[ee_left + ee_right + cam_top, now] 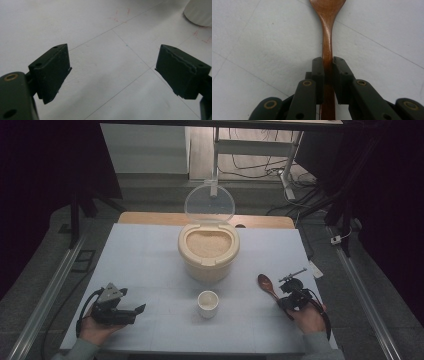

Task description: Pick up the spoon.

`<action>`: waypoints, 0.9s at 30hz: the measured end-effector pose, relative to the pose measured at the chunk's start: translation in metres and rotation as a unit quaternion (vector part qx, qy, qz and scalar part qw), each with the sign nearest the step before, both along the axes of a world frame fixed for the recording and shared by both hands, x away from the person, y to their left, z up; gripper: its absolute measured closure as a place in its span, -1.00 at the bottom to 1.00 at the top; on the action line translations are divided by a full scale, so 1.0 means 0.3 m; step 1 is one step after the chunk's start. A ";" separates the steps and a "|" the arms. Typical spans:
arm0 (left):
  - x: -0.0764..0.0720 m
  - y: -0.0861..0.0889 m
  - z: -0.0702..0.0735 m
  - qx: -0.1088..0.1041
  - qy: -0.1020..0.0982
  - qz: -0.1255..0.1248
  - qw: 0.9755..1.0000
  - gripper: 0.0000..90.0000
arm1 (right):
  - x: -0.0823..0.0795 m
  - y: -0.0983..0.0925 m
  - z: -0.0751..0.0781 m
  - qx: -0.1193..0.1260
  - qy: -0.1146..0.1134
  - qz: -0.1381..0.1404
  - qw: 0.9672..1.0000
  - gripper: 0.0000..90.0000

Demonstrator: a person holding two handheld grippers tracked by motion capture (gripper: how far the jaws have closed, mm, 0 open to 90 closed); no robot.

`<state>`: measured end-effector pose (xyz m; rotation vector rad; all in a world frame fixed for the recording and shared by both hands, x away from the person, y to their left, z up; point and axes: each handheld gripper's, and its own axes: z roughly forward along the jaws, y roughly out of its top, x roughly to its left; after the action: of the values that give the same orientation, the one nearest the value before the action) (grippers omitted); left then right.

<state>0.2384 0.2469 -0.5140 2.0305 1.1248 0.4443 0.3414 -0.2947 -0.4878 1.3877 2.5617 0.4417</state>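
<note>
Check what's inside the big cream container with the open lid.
The round cream plastic container holds pale tan grain, likely rice, filling it near the rim. Its clear hinged lid stands open behind. Depth and anything buried under the grain surface cannot be seen.

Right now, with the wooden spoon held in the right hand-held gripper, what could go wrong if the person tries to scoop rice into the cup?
1. The right hand-held gripper clamps the brown wooden spoon on its thin handle, far from the bowl; a loaded spoon may twist or slip.
2. The small white cup stands free and narrow, so grains may spill, or a bump may tip it.
3. The clear hinged lid stands upright behind the cream round rice container; a high swing could knock it.
</note>
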 end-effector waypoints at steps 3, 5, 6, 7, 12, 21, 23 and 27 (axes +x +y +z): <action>0.001 0.001 -0.001 0.001 0.001 0.000 1.000 -0.73 | -0.003 -0.009 0.015 0.012 -0.007 0.004 1.000 0.78; 0.001 0.000 -0.001 0.001 0.001 0.000 1.000 -0.73 | -0.009 -0.016 0.034 0.024 -0.017 0.009 1.000 0.78; 0.001 0.000 -0.001 0.002 0.001 0.000 1.000 -0.73 | -0.012 -0.020 0.043 0.029 -0.022 0.012 0.999 0.78; 0.000 -0.001 -0.001 0.002 0.000 0.000 1.000 -0.73 | -0.015 -0.022 0.053 0.035 -0.025 0.016 0.999 0.78; 0.002 -0.002 -0.002 0.002 0.002 0.000 1.000 -0.73 | -0.042 -0.019 0.119 0.080 -0.049 0.048 0.994 0.78; 0.003 -0.003 -0.003 0.003 0.003 0.000 1.000 -0.73 | -0.071 0.020 0.172 0.132 -0.062 0.109 0.983 0.78; 0.003 -0.003 -0.004 0.004 0.003 0.000 1.000 -0.73 | -0.074 0.027 0.176 0.136 -0.061 0.112 0.982 0.78; 0.004 -0.003 -0.005 0.004 0.005 0.000 1.000 -0.73 | -0.083 0.056 0.186 0.150 -0.063 0.140 0.977 0.78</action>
<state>0.2397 0.2462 -0.5156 2.0418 1.1297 0.4396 0.3166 -0.2780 -0.4321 1.0358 2.6736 0.9653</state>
